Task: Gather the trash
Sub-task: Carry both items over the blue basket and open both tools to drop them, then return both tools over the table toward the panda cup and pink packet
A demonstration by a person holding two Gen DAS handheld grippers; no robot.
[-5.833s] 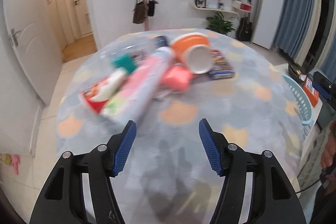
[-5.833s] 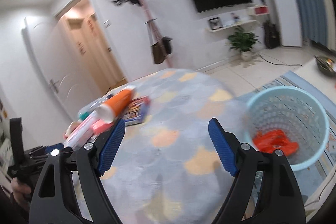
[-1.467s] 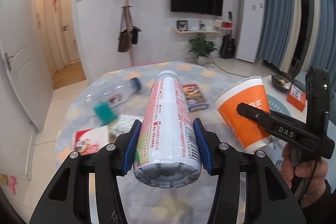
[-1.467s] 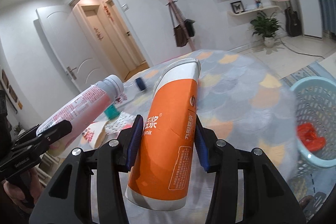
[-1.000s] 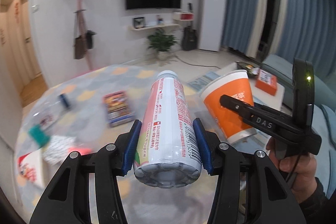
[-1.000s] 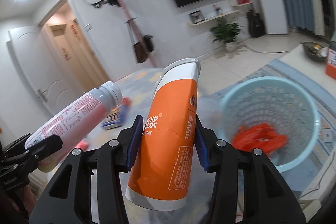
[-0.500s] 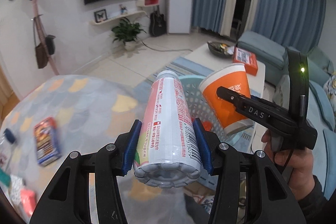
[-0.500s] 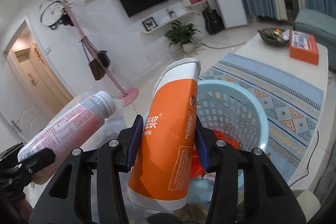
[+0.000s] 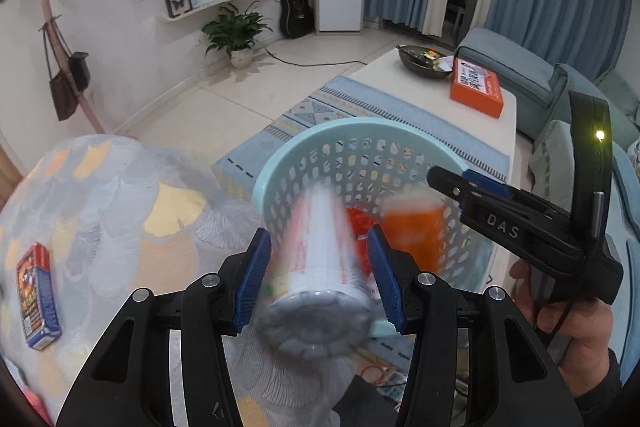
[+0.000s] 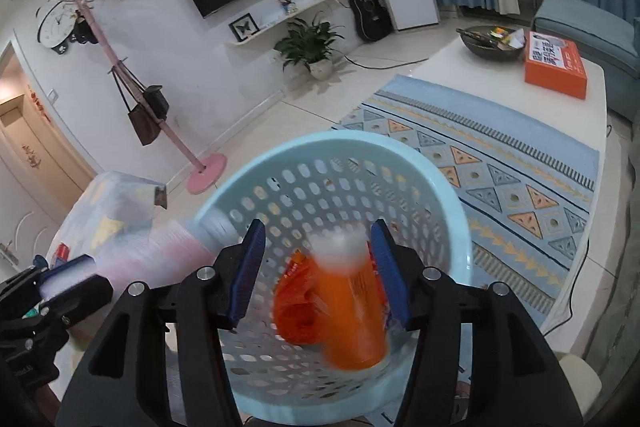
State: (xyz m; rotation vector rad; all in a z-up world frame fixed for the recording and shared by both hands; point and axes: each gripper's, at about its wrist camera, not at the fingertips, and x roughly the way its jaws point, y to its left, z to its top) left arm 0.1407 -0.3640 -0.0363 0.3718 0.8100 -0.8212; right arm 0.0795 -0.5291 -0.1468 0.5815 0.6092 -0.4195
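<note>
Trash is dropping right now: the pink-and-white bottle (image 9: 320, 259) is a blur between the parted fingers of the left gripper (image 9: 320, 277), and the orange cup (image 10: 352, 299) is a blur between the spread fingers of the right gripper (image 10: 316, 275). Both pairs of tongs stand wide, gripping nothing, with a visible gap on either side of each falling piece. Both sit over the mouth of the pale blue basket (image 10: 452, 203), where an orange plastic bag (image 10: 298, 303) already lies at the bottom.

The cup looks well inside the rim. The bottle is the riskier one, I'd say: it is long, it tilts toward the near edge of the basket, and it could tip off the rim onto the floor. Doing this well means keeping both grippers level above the opening and keeping the fingers apart until both pieces have cleared them.

Beside the basket stands the round table with its scalloped cloth (image 9: 120, 195). A small red and blue box (image 9: 38, 295) lies on it.
</note>
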